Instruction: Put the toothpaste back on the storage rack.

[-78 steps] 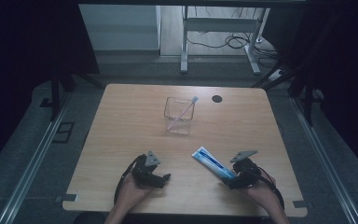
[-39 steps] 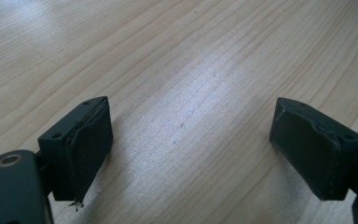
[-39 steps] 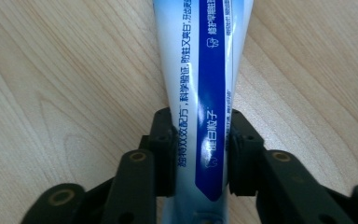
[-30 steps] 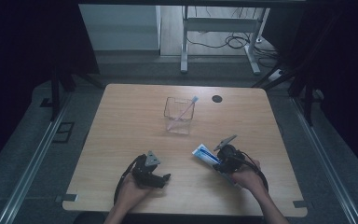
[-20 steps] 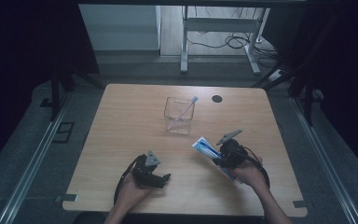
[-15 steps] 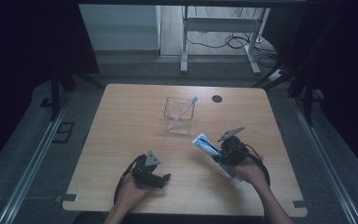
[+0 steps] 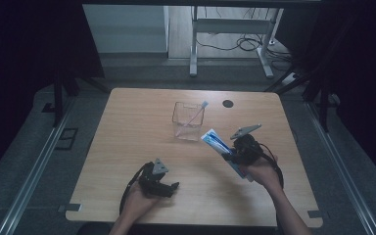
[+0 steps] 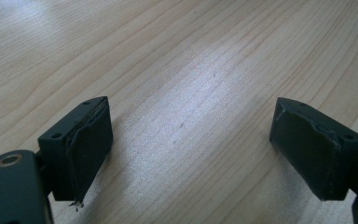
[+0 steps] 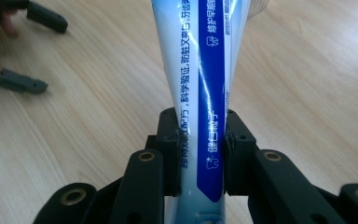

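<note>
- High view: right gripper (image 7: 231, 152) is clamping a blue-and-white toothpaste tube (image 7: 216, 145), holding it lifted and slanted above the wooden table (image 7: 127, 132), just beside the clear container (image 7: 188, 121).
- Right gripper view: jaws are pressing on both sides of the tube's lower body.
- Clear container: is holding a toothbrush (image 7: 194, 116) leaning on its rim.
- Left gripper (image 7: 169, 187): is resting on the table, jaws spread wide with nothing between them.
- Step in hand, as judged: carrying the tube toward the container.
- Next move: is calling for tipping the tube upright over the opening, clear of the toothbrush.
</note>
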Demonstrator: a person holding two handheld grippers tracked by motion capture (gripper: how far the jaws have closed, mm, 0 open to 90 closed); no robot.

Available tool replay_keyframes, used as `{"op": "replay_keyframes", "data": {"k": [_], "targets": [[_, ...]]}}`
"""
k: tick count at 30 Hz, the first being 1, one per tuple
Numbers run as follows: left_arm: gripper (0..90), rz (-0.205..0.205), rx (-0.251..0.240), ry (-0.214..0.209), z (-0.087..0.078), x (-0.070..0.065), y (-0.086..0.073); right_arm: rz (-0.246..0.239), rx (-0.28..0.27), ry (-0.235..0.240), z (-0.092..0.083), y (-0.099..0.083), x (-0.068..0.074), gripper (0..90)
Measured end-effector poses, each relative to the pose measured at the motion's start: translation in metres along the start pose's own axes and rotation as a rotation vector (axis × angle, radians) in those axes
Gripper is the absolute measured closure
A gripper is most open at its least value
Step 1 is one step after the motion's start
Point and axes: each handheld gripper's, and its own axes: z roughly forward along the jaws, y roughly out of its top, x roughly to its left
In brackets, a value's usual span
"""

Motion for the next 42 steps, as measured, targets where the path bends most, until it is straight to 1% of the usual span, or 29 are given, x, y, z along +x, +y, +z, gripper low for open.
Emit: {"op": "replay_keyframes", "data": {"k": [4,10,19,23,25,30,34,42], "targets": [[13.3,-0.001,-0.001,0.000,0.000,0.000,0.000,0.003,-0.020,0.002,-0.003,0.007,-0.002,72.5],[13.2,-0.002,0.000,-0.001,0.000,0.000,0.000,0.006,-0.040,-0.009,-0.006,0.018,-0.005,72.6],[13.2,0.000,0.000,0.000,0.000,0.000,0.000,0.046,-0.073,-0.021,0.000,0.027,-0.020,72.7],[13.3,0.001,0.000,0.000,0.000,0.000,0.000,0.042,-0.094,-0.029,0.002,0.033,-0.023,72.7],[13.2,-0.001,0.001,0.000,0.000,0.000,0.000,0.045,-0.104,-0.031,0.002,0.037,-0.024,72.7],[13.2,0.000,0.001,0.000,0.000,0.000,0.000,0.035,-0.128,-0.035,0.002,0.048,-0.024,72.6],[13.3,0.000,0.001,0.000,0.000,0.000,0.000,0.021,-0.131,-0.046,0.004,0.059,-0.023,72.6],[13.3,0.000,0.000,0.001,0.000,0.000,0.000,0.009,-0.162,-0.057,0.007,0.077,-0.022,72.7]]}}
